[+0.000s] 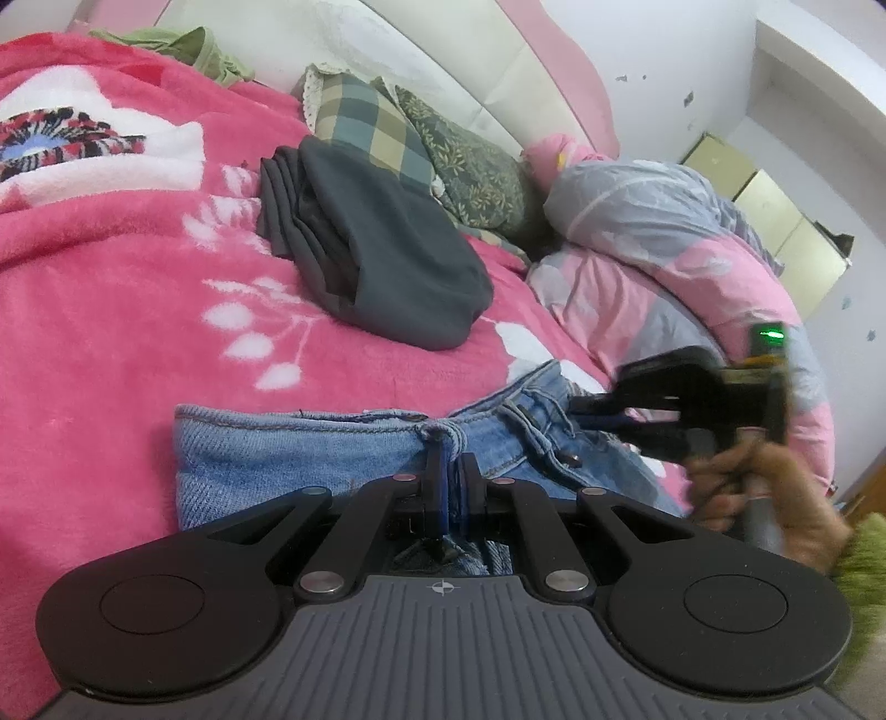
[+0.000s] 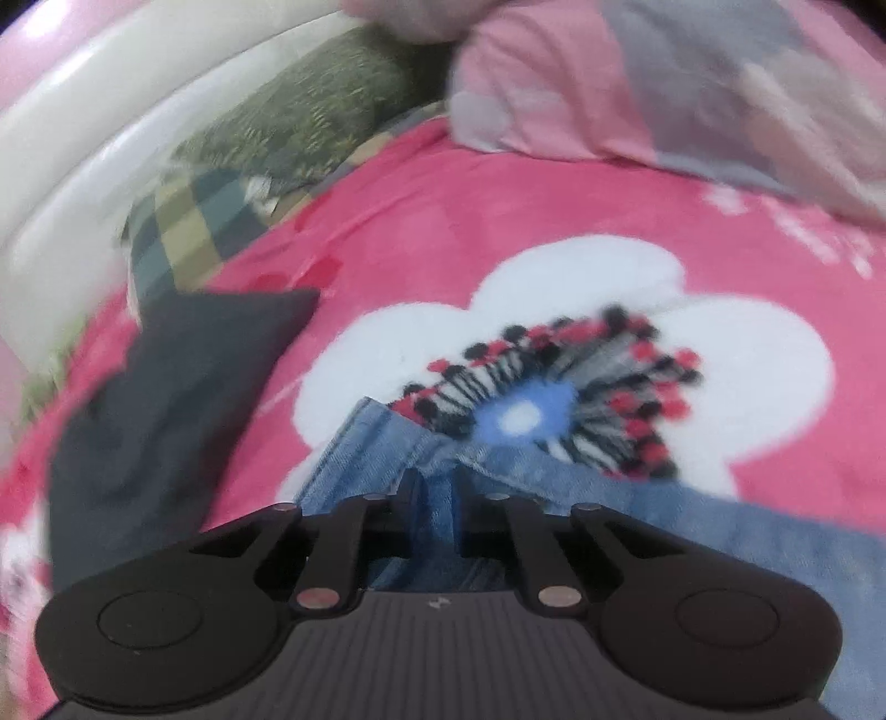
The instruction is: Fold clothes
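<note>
The left tool [image 1: 449, 471] has its jaws drawn together on the waistband of the blue jeans [image 1: 310, 454], pinching the denim at a belt loop just ahead of its fingertips. The jeans lie on the bed's pink fleece blanket [image 1: 111, 288], spread out to the left of this tool and running under it. To the right of the left tool, the right tool [image 1: 595, 412] reaches in from the side, held by a person's hand [image 1: 769, 493], with its tips at the jeans' waistband near the metal button [image 1: 570, 458].

In the right wrist view, which is blurred, the right tool [image 2: 437, 493] has denim of the jeans [image 2: 609, 498] between its nearly closed jaws and appears clamped on it; the fabric rises in a fold directly ahead of the tips. Beyond that fold the blanket's large white flower [image 2: 720, 354] spreads forward and to the right.

Ahead of the left tool, well apart from the jeans, a folded dark grey garment [image 1: 387, 260] rests on the blanket. Behind it lie a checked pillow [image 1: 365, 122] and a green leaf-print pillow [image 1: 476, 160], against a cream headboard [image 1: 470, 66]. Farther right of the tools a pink and grey quilt [image 1: 664, 238] is heaped. A green cloth [image 1: 183, 50] lies far ahead to the left.
</note>
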A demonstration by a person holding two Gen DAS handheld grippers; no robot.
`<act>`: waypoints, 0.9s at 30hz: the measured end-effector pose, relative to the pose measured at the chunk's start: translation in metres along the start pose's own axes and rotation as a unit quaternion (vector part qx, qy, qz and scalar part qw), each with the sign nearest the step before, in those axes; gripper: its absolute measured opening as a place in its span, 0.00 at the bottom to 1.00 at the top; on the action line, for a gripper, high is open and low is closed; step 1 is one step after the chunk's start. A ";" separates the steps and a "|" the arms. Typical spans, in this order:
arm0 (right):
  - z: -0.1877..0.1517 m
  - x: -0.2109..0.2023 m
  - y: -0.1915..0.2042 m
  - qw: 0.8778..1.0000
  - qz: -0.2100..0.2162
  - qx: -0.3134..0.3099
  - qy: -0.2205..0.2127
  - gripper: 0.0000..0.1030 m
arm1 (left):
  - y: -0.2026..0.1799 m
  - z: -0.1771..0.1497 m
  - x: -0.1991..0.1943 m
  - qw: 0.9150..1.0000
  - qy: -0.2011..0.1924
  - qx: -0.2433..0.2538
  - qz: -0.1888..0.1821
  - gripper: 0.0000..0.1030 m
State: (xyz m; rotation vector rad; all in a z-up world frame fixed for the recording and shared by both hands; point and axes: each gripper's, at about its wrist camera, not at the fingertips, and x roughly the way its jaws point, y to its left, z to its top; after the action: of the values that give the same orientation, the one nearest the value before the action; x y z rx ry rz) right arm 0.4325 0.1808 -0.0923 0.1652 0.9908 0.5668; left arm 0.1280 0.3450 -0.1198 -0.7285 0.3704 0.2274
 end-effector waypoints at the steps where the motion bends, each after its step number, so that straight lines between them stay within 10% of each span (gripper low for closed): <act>1: -0.002 -0.018 -0.008 0.999 0.029 0.029 0.000 0.13 | 0.001 0.001 0.000 1.000 0.001 -0.005 -0.003 0.08; 8: -0.053 -0.219 -0.035 0.976 0.190 0.099 -0.040 0.13 | 0.040 0.021 0.002 0.985 0.053 -0.144 -0.082 0.06; 13: -0.141 -0.404 -0.043 0.972 0.187 0.062 -0.129 0.22 | 0.058 0.044 -0.005 0.961 0.122 -0.209 -0.133 0.22; 16: -0.210 -0.481 -0.054 0.968 0.175 0.069 -0.168 0.22 | 0.052 0.060 -0.032 0.971 0.115 -0.170 -0.120 0.30; 20: -0.279 -0.519 -0.051 0.966 0.176 0.068 -0.179 0.22 | 0.045 0.065 -0.070 0.982 0.123 -0.118 -0.080 0.36; 24: -0.320 -0.484 -0.018 0.974 0.186 -0.010 -0.127 0.46 | 0.049 0.050 -0.078 0.984 0.142 -0.105 -0.032 0.62; 27: -0.348 -0.427 0.025 0.976 0.151 -0.119 -0.099 0.50 | 0.047 0.036 -0.069 0.984 0.154 -0.092 -0.020 0.63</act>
State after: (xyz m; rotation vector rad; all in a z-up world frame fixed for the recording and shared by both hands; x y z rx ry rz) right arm -0.0435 -0.0627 0.0438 0.1569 0.7004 0.9236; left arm 0.0588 0.3990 -0.0958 -0.9566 0.6341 0.1119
